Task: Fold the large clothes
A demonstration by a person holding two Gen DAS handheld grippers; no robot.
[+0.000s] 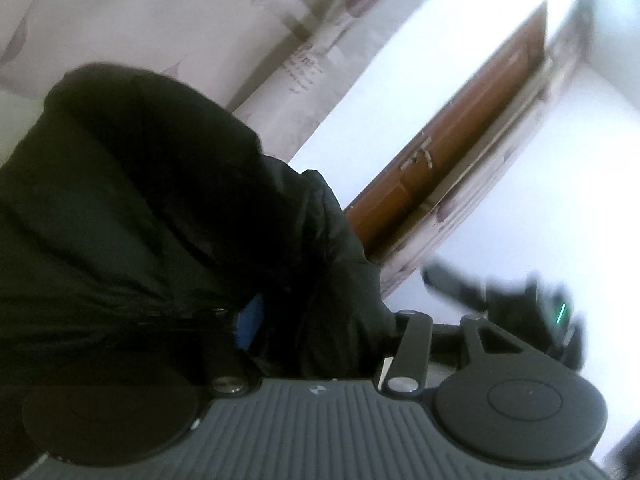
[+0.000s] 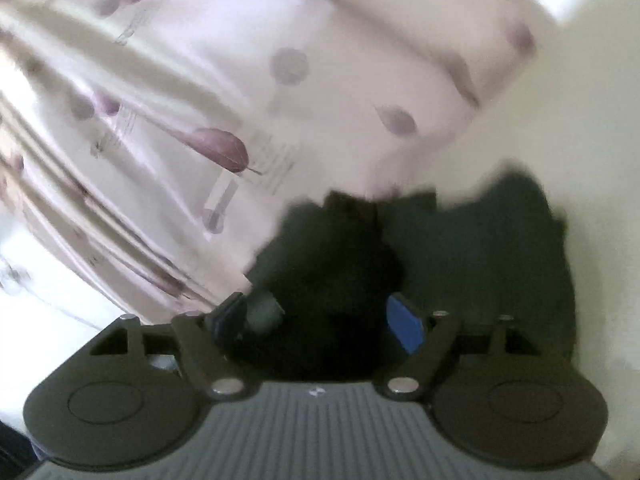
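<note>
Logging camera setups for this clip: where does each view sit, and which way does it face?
Left wrist: on the left gripper, looking along its fingers into a black garment bunched against it; behind are a leaf-print curtain and a brown door. The blurred right gripper shows at right.
Right wrist: on the right gripper, facing the black garment with the curtain behind; its blue pad stands clear, jaws spread.
Shared: garment and curtain. No hand or sleeve shows.

A home bedroom: leaf-printed bedsheet [image 2: 224, 92] fills the upper left, wooden door [image 1: 460, 136] at centre right.
</note>
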